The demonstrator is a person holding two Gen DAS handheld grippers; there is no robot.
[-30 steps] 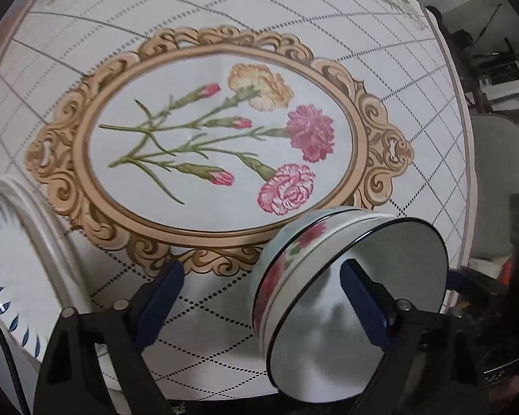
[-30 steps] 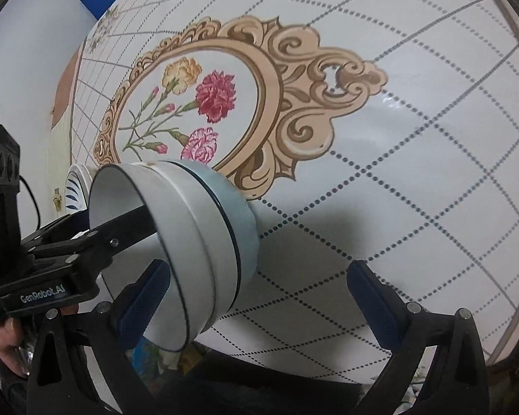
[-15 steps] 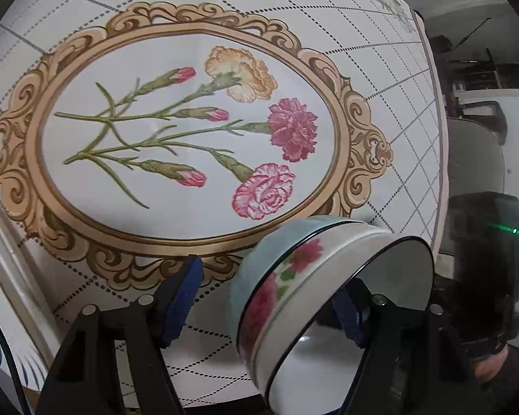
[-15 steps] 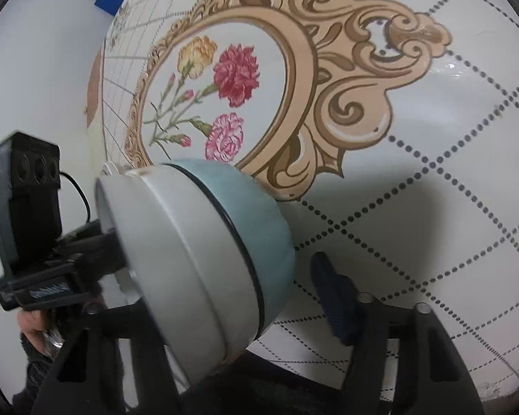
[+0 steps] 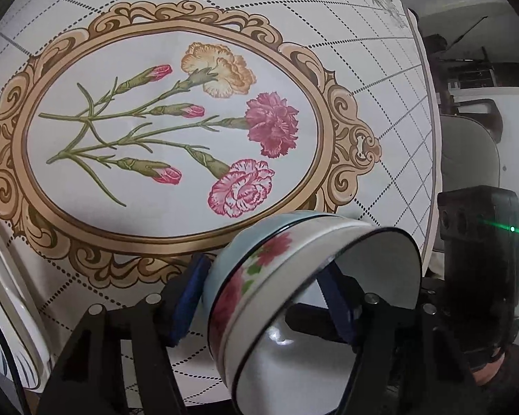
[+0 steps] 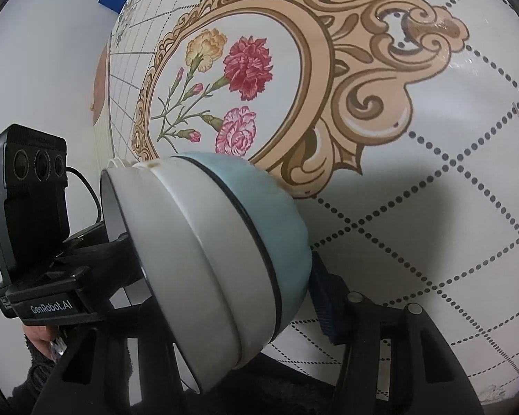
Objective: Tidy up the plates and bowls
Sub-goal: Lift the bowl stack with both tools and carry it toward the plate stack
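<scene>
Tongs on the left (image 5: 263, 294) are seen closing across the nested bowls (image 5: 294, 276): one blue pad (image 5: 190, 297) lies against the pale blue outer base, the other is inside the white hollow. The stack is held on its side, low over the table (image 5: 380, 86), mouth turned right, axis roughly level. A glazed floral band is shown between blue and white walls, with thin dark rims. A plate (image 5: 10, 311) is glimpsed at the left edge, well apart

From the right view, the right tongs (image 6: 225, 294) are clamped on the same stack, one pad (image 6: 320, 294) pressed to the blue base, the other finger hidden behind it. The bowls are judged hard, smooth and slippery, so both grips matter for setting them upright
</scene>
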